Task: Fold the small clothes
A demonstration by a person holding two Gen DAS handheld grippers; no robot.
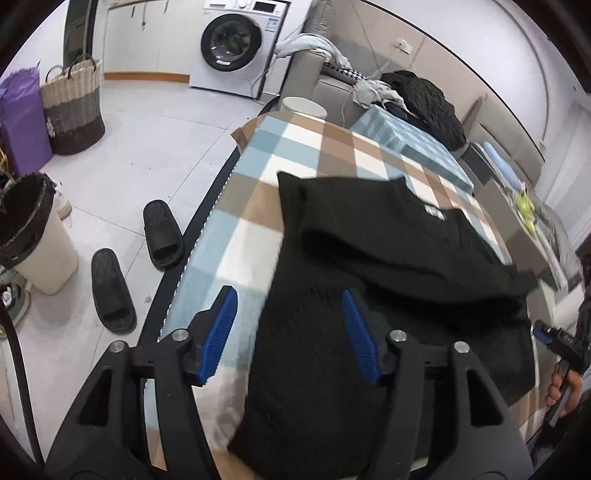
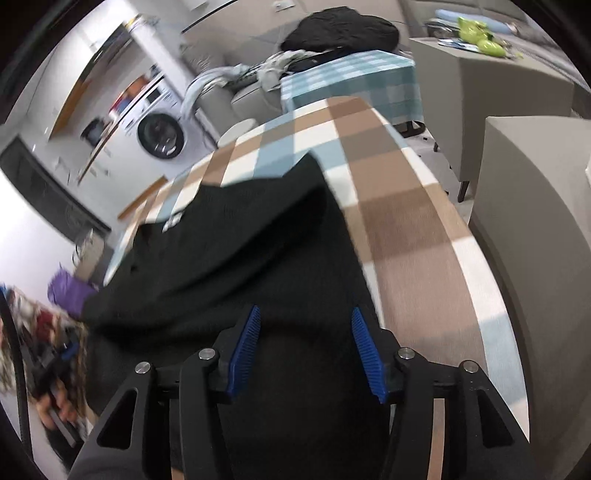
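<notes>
A black garment (image 1: 369, 295) lies spread on the checked desk (image 1: 258, 166), partly folded over itself, with a small white label (image 1: 433, 210) near its collar; the print on it is too blurred to read. The washer (image 1: 236, 40) beyond the desk carries a sticker on its front panel, also unreadable.

The left tongs (image 1: 288, 332) hover over the near edge of the garment with their blue pads (image 1: 218, 332) spread wide and nothing between them; one pad is above the bare cloth of the desk, the other above the garment. The right tongs (image 2: 306, 350) stand likewise parted and empty, both pads (image 2: 365, 354) above the black fabric.

Past the far end of the desk sit a white bucket (image 1: 304, 107), a smaller table under a blue checked cloth (image 1: 406, 144), and a sofa heaped with a dark coat (image 1: 428, 103) and pale laundry.

The left view alone shows the floor left of the desk: two black slippers (image 1: 110, 291), a lined bin (image 1: 33, 236), a woven basket (image 1: 72, 110) and a purple bag (image 1: 22, 114). It also catches the other tongs and the hand (image 1: 565, 391) holding them at the garment's right edge. The right view alone shows a grey armchair (image 2: 535, 221) right of the desk and a grey cabinet with yellow-green things (image 2: 476, 33) on top
</notes>
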